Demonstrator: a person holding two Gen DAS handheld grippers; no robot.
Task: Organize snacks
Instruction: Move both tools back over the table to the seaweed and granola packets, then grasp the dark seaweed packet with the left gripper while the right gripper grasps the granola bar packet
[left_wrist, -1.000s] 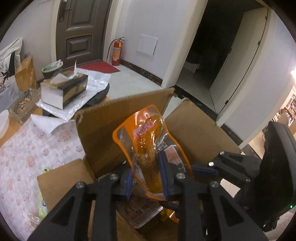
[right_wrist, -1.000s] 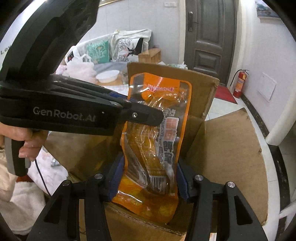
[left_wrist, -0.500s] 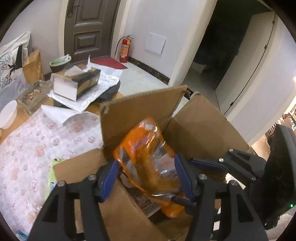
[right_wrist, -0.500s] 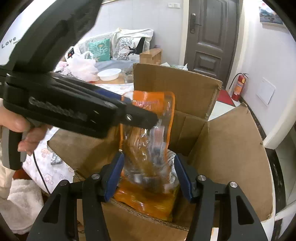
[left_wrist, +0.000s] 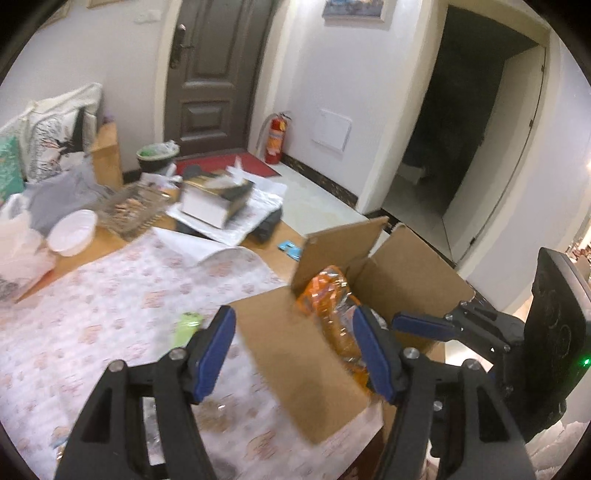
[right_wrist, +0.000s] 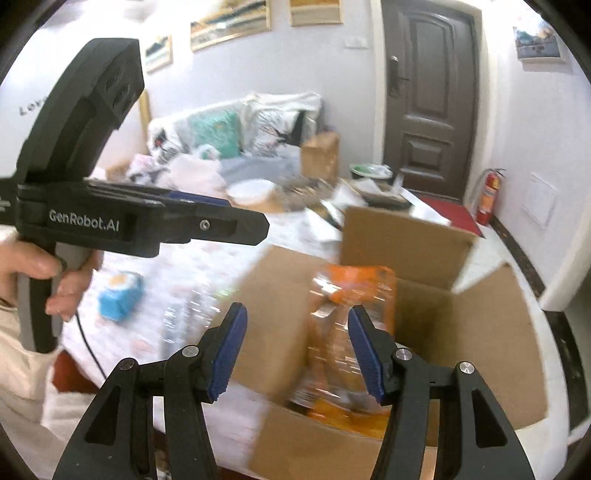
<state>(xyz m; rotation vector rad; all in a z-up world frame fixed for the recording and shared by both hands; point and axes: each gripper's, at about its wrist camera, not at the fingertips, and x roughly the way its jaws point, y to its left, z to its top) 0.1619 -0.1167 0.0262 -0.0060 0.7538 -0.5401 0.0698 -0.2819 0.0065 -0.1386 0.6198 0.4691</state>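
Orange snack packet (right_wrist: 351, 332) stands on end inside the open cardboard box (right_wrist: 480, 332), long axis near upright, orange top edge up and leaning toward the box's back flap. Lower part is sunk below the box rim and blurred.

Right gripper (right_wrist: 297, 352): blue pads spread wide apart, nothing between them touching. The packet sits just beyond, behind the right-hand pad, apart from the left-hand one.

Left gripper (left_wrist: 295, 354): also spread wide, holding nothing. From this side the packet (left_wrist: 328, 310) shows over the near box flap (left_wrist: 295, 354), just inside the right-hand pad; contact cannot be told.

Box stands at the counter (left_wrist: 110, 295) edge, on the flower-print cloth. A green packet (left_wrist: 188, 325) lies on the cloth just left of the box; a white bowl (left_wrist: 72, 232) sits well beyond the box.
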